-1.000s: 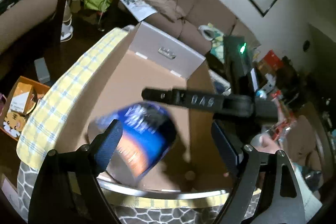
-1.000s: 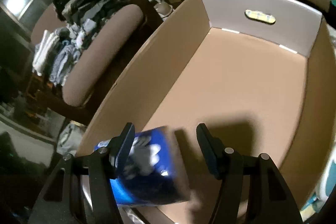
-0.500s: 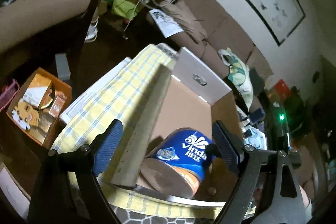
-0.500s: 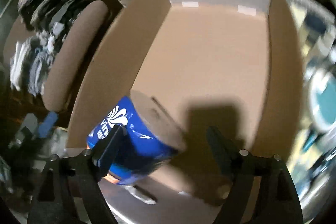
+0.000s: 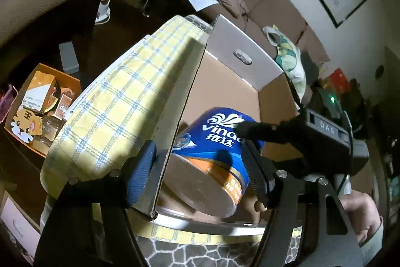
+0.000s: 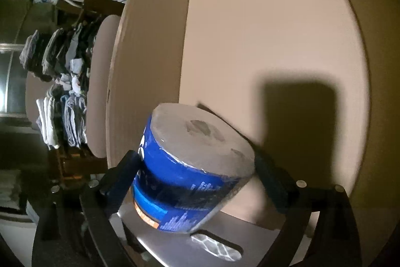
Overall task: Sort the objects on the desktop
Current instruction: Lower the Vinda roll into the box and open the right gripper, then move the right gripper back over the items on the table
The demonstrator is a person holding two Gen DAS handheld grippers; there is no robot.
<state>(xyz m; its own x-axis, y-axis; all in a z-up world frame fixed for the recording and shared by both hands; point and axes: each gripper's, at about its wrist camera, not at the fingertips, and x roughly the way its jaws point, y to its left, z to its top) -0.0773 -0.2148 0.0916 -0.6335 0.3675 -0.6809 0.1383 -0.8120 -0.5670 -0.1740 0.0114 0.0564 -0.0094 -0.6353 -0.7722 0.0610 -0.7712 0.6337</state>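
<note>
Blue-wrapped tissue roll (image 6: 192,167) sits tilted in the near corner of the cardboard box (image 6: 275,41), leaning toward the box's side wall, flat white end facing up and away in the right wrist view.

Right gripper (image 6: 197,177): jaws spreading, already wide. The roll lies between the two fingers; the pads look just off the wrapper on both sides, no clear press.

Left gripper (image 5: 200,167): jaws narrowing. Its fingers straddle the box's side wall (image 5: 180,116) — one blue pad outside over the yellow checked cloth (image 5: 120,101), the other inside next to the roll. Contact with wall or roll cannot be told. Nothing gripped.

Room inside the box: the floor beyond the roll is bare up to the far white end flap (image 5: 240,51). Only a gripper shadow falls across it. Side walls stand upright and high on both sides.

Near edge: a low grey flap (image 6: 190,242) lies under the roll's lower rim. A hand (image 5: 360,214) shows at the right of the left wrist view.
</note>
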